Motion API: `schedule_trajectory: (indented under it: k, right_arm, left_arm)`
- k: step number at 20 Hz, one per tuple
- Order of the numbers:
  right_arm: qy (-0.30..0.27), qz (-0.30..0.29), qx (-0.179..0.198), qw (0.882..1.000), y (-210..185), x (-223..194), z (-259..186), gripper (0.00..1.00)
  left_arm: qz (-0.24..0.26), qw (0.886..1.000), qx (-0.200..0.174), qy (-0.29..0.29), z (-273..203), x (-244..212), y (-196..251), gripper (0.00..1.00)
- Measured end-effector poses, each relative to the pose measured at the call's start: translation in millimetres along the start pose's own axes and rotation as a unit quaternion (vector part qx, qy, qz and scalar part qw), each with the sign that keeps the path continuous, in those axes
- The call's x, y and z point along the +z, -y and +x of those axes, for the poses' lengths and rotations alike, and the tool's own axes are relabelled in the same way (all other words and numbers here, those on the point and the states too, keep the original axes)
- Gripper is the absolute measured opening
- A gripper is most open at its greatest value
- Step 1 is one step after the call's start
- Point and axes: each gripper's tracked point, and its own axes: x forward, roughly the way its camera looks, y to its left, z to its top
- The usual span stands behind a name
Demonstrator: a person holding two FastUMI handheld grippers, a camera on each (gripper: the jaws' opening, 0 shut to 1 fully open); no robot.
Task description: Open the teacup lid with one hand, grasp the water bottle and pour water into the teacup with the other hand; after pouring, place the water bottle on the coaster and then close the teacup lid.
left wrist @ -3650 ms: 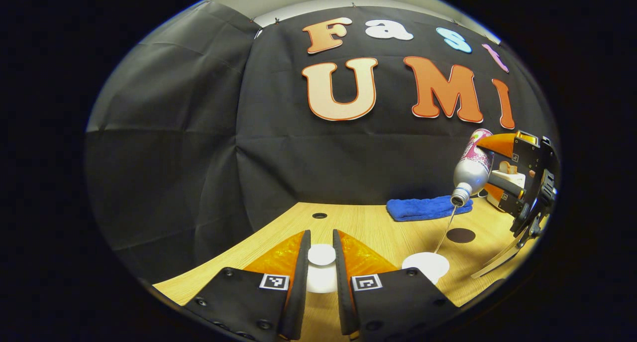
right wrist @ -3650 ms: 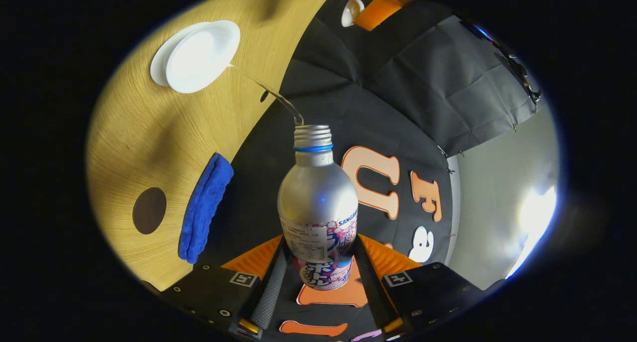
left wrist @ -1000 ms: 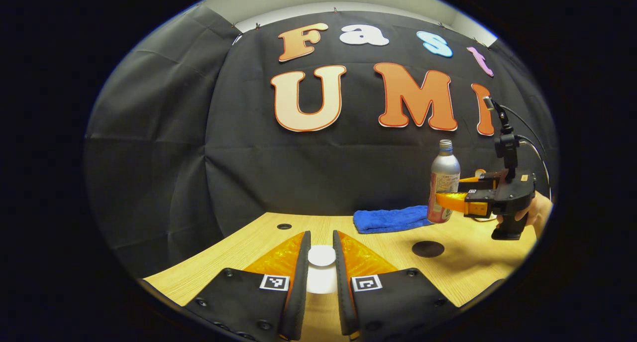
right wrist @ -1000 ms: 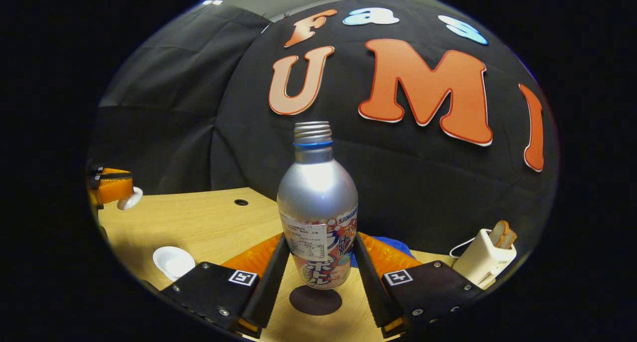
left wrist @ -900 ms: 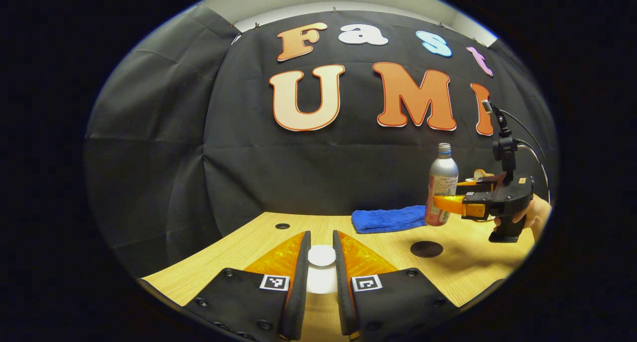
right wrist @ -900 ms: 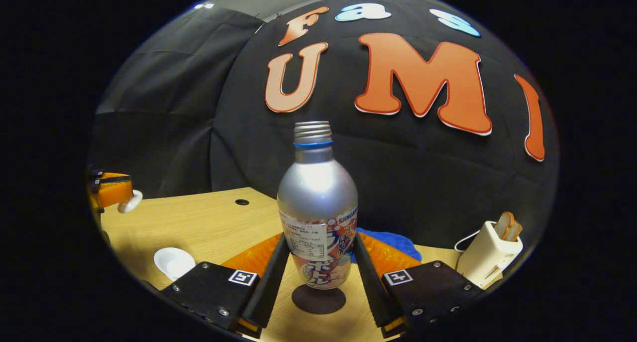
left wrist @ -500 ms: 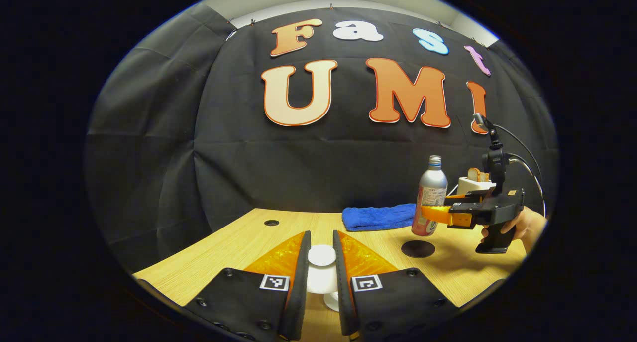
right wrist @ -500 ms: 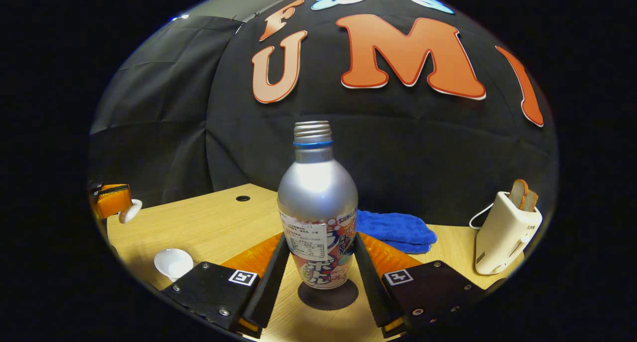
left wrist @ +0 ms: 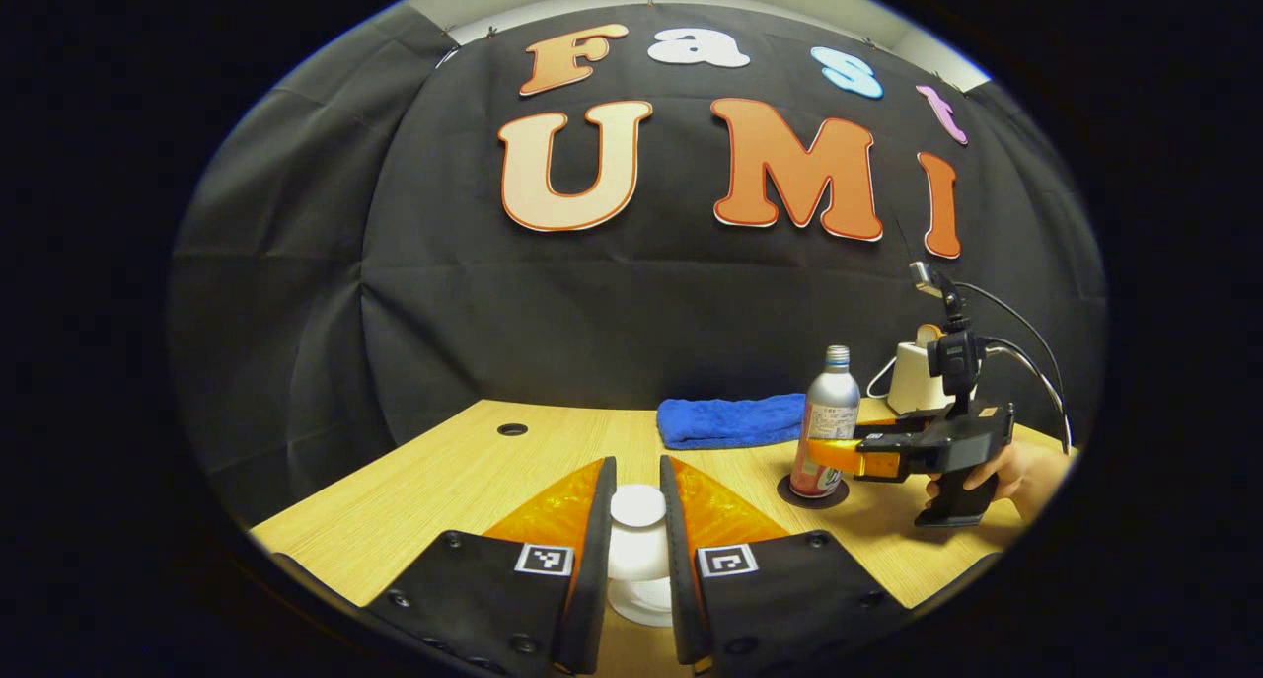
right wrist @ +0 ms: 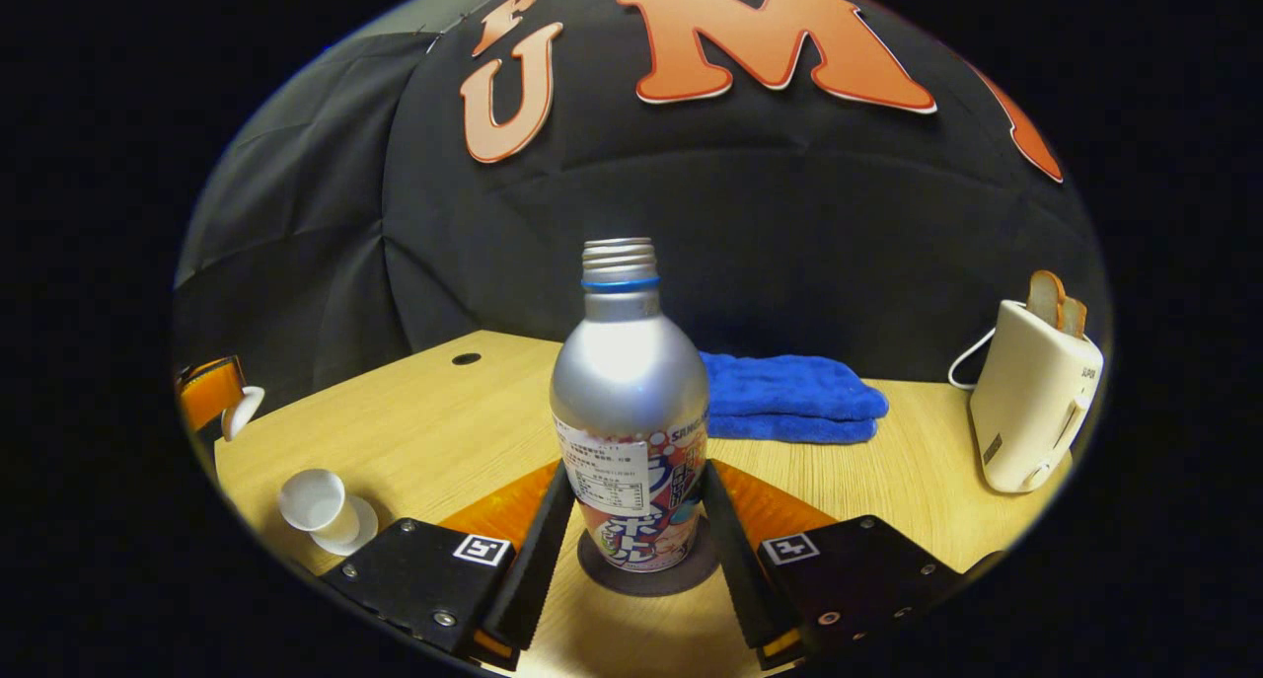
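The silver water bottle (right wrist: 631, 402) stands upright with its base on the dark round coaster (right wrist: 681, 577), its mouth uncapped. My right gripper (right wrist: 633, 481) is shut on its labelled lower half. In the left gripper view the same bottle (left wrist: 829, 412) rests on the coaster (left wrist: 837, 494), held by the right gripper (left wrist: 834, 453) with a hand (left wrist: 1026, 466) behind it. My left gripper (left wrist: 637, 473) is shut on the white teacup lid (left wrist: 637, 507), above the white teacup (left wrist: 639, 599). The open teacup (right wrist: 314, 503) sits on its saucer at the left, with the lid (right wrist: 240, 412) lifted beyond it.
A folded blue towel (right wrist: 789, 397) lies behind the bottle by the wall. A cream toaster (right wrist: 1036, 402) with bread in it stands at the right, its cord trailing back. The wooden table (right wrist: 444, 431) has a small round hole (right wrist: 466, 359) at the far left.
The right gripper turned the bottle upright after pouring and lowered it onto the coaster. My left gripper, still holding the lid, has come over the teacup.
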Motion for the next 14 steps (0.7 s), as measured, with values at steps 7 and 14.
schedule_trajectory:
  k: [7,14]
  right_arm:
    - [0.0,0.004,-0.004,1.0,0,-3,-1,0.81]
    - [0.024,-0.008,-0.006,1.0,1,6,-24,0.96]
  left_arm:
    - [-0.007,1.0,-0.01,-0.024,15,-22,11,0.31]
    - [-0.001,0.998,-0.017,-0.054,18,-50,23,0.32]
